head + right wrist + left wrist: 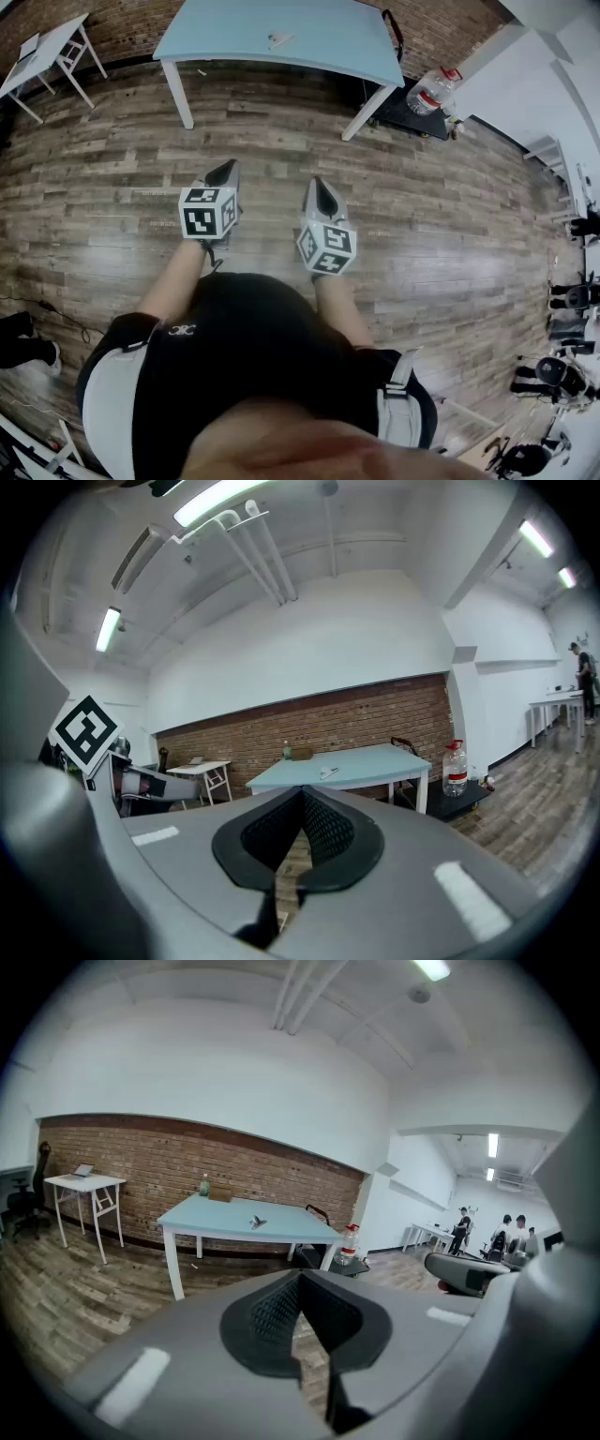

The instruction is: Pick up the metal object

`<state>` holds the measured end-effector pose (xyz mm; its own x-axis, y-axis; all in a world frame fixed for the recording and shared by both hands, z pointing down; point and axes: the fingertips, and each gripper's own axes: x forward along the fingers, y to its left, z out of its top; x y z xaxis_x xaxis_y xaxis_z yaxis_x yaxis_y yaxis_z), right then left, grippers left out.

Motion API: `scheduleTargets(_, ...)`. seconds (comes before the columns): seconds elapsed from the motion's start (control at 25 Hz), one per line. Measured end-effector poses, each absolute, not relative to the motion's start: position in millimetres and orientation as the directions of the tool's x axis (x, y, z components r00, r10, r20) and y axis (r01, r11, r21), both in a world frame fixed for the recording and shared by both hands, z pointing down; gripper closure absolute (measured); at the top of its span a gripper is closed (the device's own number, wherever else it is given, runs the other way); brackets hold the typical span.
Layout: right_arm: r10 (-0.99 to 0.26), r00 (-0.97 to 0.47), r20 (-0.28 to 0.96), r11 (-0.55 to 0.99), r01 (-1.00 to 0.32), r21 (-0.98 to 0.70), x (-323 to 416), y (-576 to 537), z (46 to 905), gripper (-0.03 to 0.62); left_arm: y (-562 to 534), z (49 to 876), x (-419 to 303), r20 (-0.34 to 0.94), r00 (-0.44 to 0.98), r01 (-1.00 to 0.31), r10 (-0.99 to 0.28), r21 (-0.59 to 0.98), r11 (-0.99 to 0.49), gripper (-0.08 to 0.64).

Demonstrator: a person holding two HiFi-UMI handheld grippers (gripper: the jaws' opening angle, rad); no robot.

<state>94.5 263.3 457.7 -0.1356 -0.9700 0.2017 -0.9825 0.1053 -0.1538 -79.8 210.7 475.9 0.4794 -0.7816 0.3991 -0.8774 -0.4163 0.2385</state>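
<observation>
A small metal object (pixel 279 39) lies on a light blue table (pixel 328 42) across the wooden floor, well ahead of me. The left gripper view shows the metal object (pixel 258 1223) near the middle of the table (pixel 211 1219); in the right gripper view the metal object (pixel 327 772) lies on the same table (pixel 380 759). My left gripper (pixel 228 171) and right gripper (pixel 319 185) are held side by side in front of my body, far short of the table. Both are shut with nothing between the jaws, and both point towards the table.
A small white desk (pixel 47 47) stands left of the table by the brick wall. A large water bottle (pixel 433 91) sits on a low black stand at the table's right end. A green bottle (pixel 204 1186) and a brown box (pixel 222 1194) stand at the table's back. People (pixel 464 1227) are far right.
</observation>
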Motion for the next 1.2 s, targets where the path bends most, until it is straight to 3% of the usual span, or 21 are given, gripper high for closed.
scheduleTargets(0.36,-0.966,-0.150,0.210,0.122,-0.983,-0.139,76,248,461,0.580,199,479,-93,0.403,0.455,-0.890,-0.794,0.175,-0.421,0.561)
scheduleTargets(1.2,-0.977,-0.048,0.206,0.018,-0.989,-0.146,23,193,469,0.578,141,489,-148,0.399,0.498,-0.867,-0.770,0.208,-0.453,0.561)
